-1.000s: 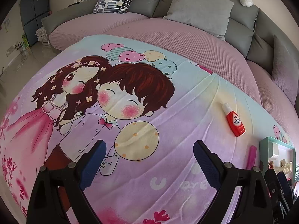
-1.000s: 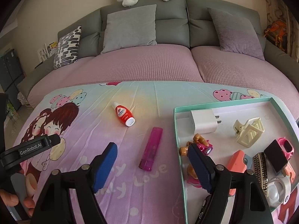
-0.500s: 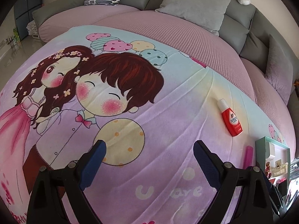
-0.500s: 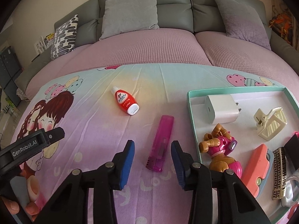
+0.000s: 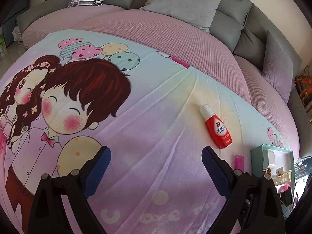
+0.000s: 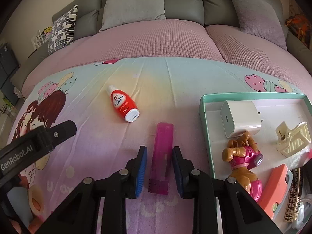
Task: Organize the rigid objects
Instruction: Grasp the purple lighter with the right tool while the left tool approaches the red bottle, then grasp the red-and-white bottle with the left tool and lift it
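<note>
A pink translucent lighter lies on the cartoon bedsheet, just left of a teal-rimmed tray. My right gripper straddles it. Its blue-padded jaws are closing, drawn in against the lighter's two long sides. A red bottle with a white cap lies further back to the left. My left gripper hangs open over bare sheet with nothing between its fingers. In its view the bottle and the lighter's tip are off to the right.
The tray holds a white charger, a cream hair claw, a pink toy dog, a coral case and other small items. Grey cushions and a sofa back line the far side. The left gripper's body reaches in from the left.
My right gripper has come down and forward over the lighter, and its jaws have gone from wide apart to narrow around it. The left gripper drifted right, still open.
</note>
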Tool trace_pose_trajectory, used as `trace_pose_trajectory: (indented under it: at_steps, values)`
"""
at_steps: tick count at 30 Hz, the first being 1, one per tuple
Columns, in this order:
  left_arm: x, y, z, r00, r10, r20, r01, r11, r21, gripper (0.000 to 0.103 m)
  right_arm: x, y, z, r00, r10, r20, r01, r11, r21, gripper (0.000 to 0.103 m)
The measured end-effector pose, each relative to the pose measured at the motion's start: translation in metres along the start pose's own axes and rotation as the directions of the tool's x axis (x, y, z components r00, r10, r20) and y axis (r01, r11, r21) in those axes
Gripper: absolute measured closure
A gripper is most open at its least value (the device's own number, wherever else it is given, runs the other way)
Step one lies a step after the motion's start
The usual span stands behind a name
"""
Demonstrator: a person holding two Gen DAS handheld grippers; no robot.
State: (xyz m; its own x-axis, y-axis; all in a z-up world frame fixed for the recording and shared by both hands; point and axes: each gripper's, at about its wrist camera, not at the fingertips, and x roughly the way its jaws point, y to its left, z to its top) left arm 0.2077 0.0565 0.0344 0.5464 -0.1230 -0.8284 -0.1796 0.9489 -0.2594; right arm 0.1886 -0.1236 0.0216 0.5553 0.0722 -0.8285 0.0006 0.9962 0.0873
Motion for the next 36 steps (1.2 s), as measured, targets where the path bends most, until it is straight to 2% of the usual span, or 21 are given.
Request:
trace_pose_trajectory:
  at_steps: [10,19,21,22,25,27,28,34,36]
  values:
    - [0.015,-0.032,0.024,0.996,-0.092,0.0,0.092,0.995,0.041,0.009,0.008,-0.006,0.017,1.0,0.006,0.019,-0.006,1.0,0.0,0.082]
    - [0.038,-0.063,0.032,0.995,-0.092,-0.027,0.094,0.99,0.102,0.011,0.007,-0.007,0.019,1.0,0.014,0.028,-0.014,1.0,-0.01,0.082]
    - [0.043,-0.066,0.031,0.994,-0.098,-0.037,0.101,0.989,0.104,0.023,0.007,-0.008,0.019,0.999,0.017,0.028,-0.017,1.0,-0.007,0.082]
    - [0.045,-0.067,0.03,0.994,-0.098,-0.046,0.102,0.989,0.104,0.034,0.007,-0.008,0.019,0.999,0.018,0.027,-0.018,1.0,-0.007,0.082]
    - [0.048,-0.07,0.028,0.994,-0.097,-0.052,0.102,0.988,0.119,0.041,0.006,-0.009,0.019,1.0,0.016,0.027,-0.016,1.0,-0.004,0.082]
    - [0.047,-0.071,0.026,0.991,-0.119,-0.059,0.126,0.984,0.124,0.054,0.006,-0.01,0.018,1.0,0.017,0.026,-0.017,1.0,0.002,0.082]
    - [0.048,-0.072,0.025,0.99,-0.123,-0.07,0.131,0.983,0.128,0.067,0.005,-0.01,0.018,1.0,0.018,0.024,-0.018,1.0,0.004,0.082]
    - [0.042,-0.07,0.017,0.99,-0.121,-0.075,0.131,0.981,0.14,0.071,-0.002,-0.012,0.01,1.0,0.023,0.019,-0.023,1.0,0.021,0.082]
    - [0.036,-0.066,0.014,0.99,-0.124,-0.07,0.132,0.983,0.128,0.075,-0.007,-0.013,0.007,0.999,0.034,0.023,-0.035,0.999,0.032,0.082]
